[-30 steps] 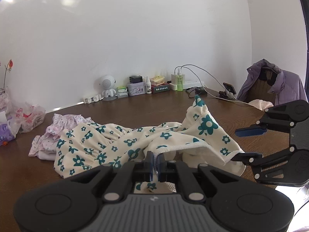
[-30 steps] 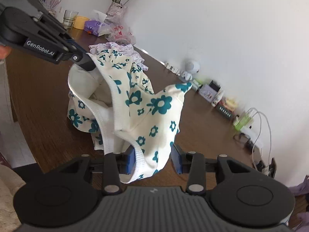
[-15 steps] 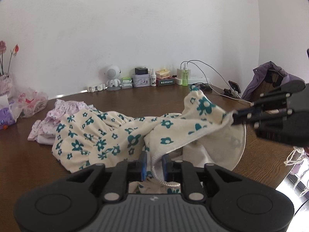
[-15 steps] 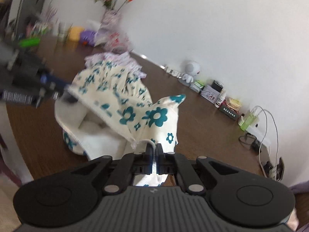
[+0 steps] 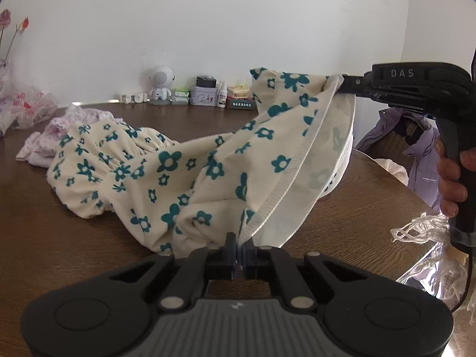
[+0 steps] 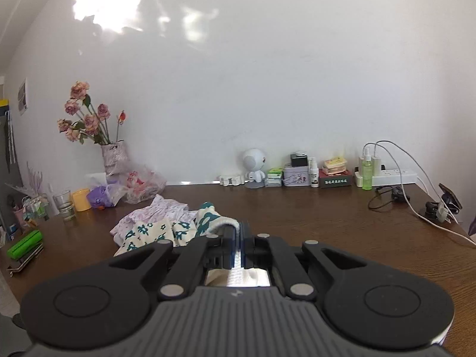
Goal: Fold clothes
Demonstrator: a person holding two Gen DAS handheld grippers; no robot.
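Observation:
A cream garment with teal flowers (image 5: 178,172) lies bunched on the brown table (image 5: 59,238), its ribbed hem stretched between both grippers. My left gripper (image 5: 239,242) is shut on the hem's near end, low over the table. My right gripper (image 5: 342,84) is shut on the hem's far end and holds it up at the right, with a hand around its handle. In the right wrist view the right gripper (image 6: 238,235) pinches the white ribbed edge, and the garment (image 6: 166,232) hangs below it.
A pink-patterned garment (image 5: 74,122) lies behind the floral one. Along the wall stand a white toy robot (image 6: 254,163), small boxes, a green bottle (image 6: 367,172) and a power strip with cables. A vase of flowers (image 6: 113,154), a glass and a yellow cup stand left. A purple jacket (image 5: 416,148) hangs at right.
My right gripper shut on the hem, rolled level and lifted it up to the right, stretching the cloth. My left gripper briefly loosened, then shut on the hem again and sank a little.

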